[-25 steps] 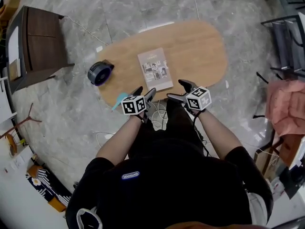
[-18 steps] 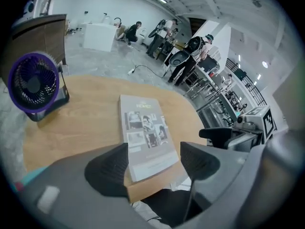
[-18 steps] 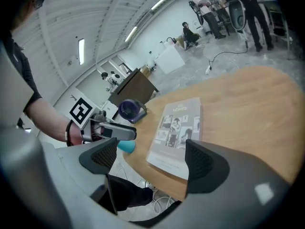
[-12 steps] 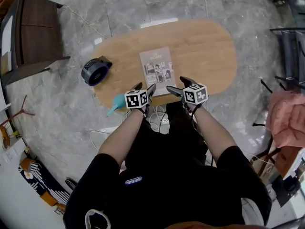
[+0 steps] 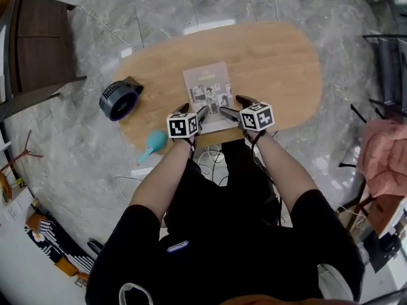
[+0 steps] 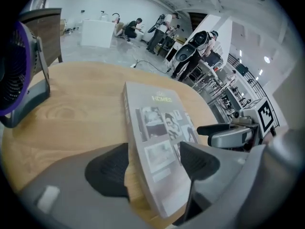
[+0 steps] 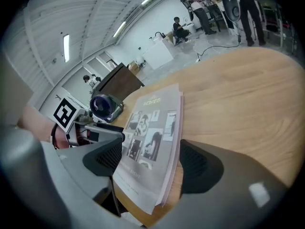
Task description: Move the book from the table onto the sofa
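Note:
A thin grey book with photos on its cover lies flat on the oval wooden table, near the front edge. My left gripper is open at the book's near left corner. In the left gripper view the book passes between the pads, which do not press on it. My right gripper straddles the near right corner. Its jaws have just been closing, but a gap still shows on both sides of the book's edge.
A purple desk fan stands at the table's left end. A teal object lies on the floor below the front left edge. Cables trail by my legs. A dark wooden cabinet stands far left, a pink cloth far right.
Both grippers have come down and forward from in front of the table edge to the book's near end, and each now has a near corner between its jaws.

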`<state>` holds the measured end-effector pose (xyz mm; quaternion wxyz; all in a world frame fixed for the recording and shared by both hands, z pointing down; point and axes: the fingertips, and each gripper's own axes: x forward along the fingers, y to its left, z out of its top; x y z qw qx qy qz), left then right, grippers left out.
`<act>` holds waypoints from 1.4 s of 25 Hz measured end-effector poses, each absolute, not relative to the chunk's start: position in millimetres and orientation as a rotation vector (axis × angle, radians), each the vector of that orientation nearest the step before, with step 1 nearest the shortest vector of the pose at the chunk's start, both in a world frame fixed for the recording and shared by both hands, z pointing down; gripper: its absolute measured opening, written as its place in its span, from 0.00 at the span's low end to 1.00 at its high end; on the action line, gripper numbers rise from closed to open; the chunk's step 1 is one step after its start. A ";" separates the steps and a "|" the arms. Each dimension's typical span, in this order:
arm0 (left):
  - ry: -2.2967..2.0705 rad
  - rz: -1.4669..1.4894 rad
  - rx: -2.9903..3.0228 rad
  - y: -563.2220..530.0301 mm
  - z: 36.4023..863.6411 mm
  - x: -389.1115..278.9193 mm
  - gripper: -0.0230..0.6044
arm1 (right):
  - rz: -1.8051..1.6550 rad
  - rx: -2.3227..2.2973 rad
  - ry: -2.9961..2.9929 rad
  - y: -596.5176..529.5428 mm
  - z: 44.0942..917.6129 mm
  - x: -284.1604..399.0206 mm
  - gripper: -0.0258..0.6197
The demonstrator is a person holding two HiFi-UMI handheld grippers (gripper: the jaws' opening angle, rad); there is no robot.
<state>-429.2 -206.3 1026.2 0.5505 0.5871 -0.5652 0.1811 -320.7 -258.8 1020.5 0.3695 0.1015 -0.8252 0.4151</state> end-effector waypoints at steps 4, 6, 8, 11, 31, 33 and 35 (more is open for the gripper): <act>-1.296 0.407 1.367 -204.9 1043.2 -425.5 0.57 | 1.068 0.257 -2.072 -254.6 1039.2 -321.8 0.54; -1.283 0.396 1.368 -205.1 1048.0 -424.0 0.55 | 1.041 0.267 -2.058 -256.4 1045.5 -320.3 0.40; -1.277 0.370 1.376 -205.4 1049.9 -424.1 0.54 | 1.047 0.284 -2.056 -259.8 1048.6 -318.7 0.33; -1.258 0.360 1.373 -202.3 1049.8 -423.6 0.50 | 1.073 0.292 -2.038 -258.0 1048.3 -316.1 0.30; -1.306 0.190 1.528 -197.0 845.3 -404.1 0.44 | 0.938 0.476 -2.314 -252.6 830.3 -287.6 0.27; -1.314 0.172 1.582 -203.8 814.3 -407.7 0.43 | 0.895 0.504 -2.359 -257.2 798.8 -289.8 0.27; -1.327 0.156 1.638 -209.5 784.6 -413.0 0.43 | 0.844 0.534 -2.402 -260.5 767.8 -294.0 0.27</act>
